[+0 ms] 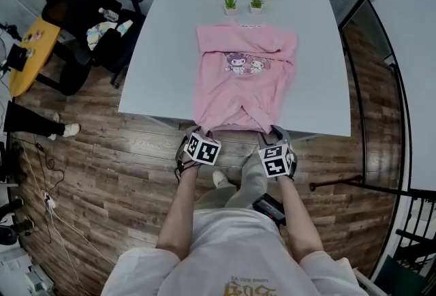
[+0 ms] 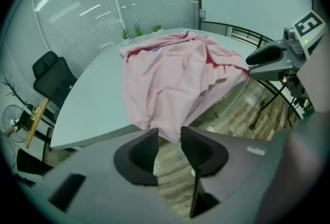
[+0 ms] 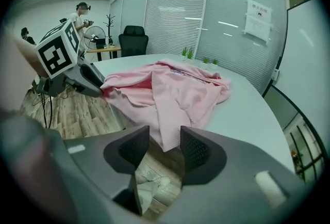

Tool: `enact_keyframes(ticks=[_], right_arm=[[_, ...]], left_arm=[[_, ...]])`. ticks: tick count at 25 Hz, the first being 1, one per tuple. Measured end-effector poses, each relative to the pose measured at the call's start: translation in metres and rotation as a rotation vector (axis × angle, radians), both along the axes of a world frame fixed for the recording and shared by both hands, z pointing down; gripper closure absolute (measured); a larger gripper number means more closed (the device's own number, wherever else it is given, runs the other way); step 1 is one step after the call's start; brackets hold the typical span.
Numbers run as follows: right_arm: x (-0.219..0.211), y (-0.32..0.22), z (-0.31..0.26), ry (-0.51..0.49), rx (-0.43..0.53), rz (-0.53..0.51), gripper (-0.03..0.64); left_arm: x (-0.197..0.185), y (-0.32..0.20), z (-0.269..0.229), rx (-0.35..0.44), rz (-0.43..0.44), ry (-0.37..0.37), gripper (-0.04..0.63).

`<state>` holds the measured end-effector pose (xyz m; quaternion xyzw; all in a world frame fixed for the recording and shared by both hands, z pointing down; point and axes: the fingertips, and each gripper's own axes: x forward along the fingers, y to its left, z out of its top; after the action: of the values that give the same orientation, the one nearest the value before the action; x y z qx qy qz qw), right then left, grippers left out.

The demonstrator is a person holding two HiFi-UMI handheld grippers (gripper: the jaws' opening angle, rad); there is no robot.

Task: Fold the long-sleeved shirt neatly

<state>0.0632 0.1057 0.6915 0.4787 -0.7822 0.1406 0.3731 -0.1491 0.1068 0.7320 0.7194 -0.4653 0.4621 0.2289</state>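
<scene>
A pink long-sleeved shirt (image 1: 245, 83) with a cartoon print lies front up on the white table (image 1: 163, 63), its lower end bunched and hanging over the near edge. My left gripper (image 1: 199, 134) is at the hanging cloth's left side. In the left gripper view its jaws (image 2: 169, 132) stand apart, with a drooping corner of the shirt (image 2: 170, 78) at their tips and floor showing between the pads. My right gripper (image 1: 276, 132) is at the right side. Its jaws (image 3: 164, 131) also stand open, a ribbed pink strip of the shirt (image 3: 175, 89) hanging between the tips.
Several small potted plants (image 1: 230, 1) stand at the table's far edge. A black office chair (image 1: 82, 1) and a yellow round table (image 1: 30, 49) are to the left on the wooden floor. Glass partitions and a black railing (image 1: 381, 83) run along the right.
</scene>
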Motion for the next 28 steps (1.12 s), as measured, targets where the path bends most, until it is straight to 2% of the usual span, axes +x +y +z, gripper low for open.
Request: enact_keyframes(ticks=[4,10,13,15,16,20,25,28], right_arm=[[0.001,0.0,0.003,0.034,0.005,-0.014,0.422],[0.009,-0.005,0.011,0.146,0.015,-0.017,0.432],[0.016,-0.008,0.011,0.178,0.026,0.002,0.5],[0.02,-0.009,0.005,0.163,0.039,0.024,0.549],[0.023,-0.009,0.002,0.148,0.046,0.04,0.577],[0.032,-0.005,-0.01,0.038,0.039,0.113,0.591],[0.039,-0.006,-0.033,-0.247,0.023,0.241,0.594],[0.043,-0.008,-0.049,-0.337,0.027,0.272,0.592]], left_arm=[[-0.004,-0.004,-0.002,0.026,-0.024,-0.02,0.565],[-0.007,-0.002,-0.015,0.013,-0.039,0.05,0.566],[-0.009,-0.002,-0.026,0.017,-0.043,0.076,0.566],[-0.011,-0.003,-0.032,0.019,-0.039,0.088,0.566],[-0.012,-0.003,-0.035,0.022,-0.038,0.094,0.566],[-0.016,-0.004,-0.046,0.031,-0.045,0.13,0.567],[-0.019,-0.008,-0.063,0.053,-0.075,0.196,0.568],[-0.02,-0.014,-0.076,0.083,-0.077,0.22,0.568]])
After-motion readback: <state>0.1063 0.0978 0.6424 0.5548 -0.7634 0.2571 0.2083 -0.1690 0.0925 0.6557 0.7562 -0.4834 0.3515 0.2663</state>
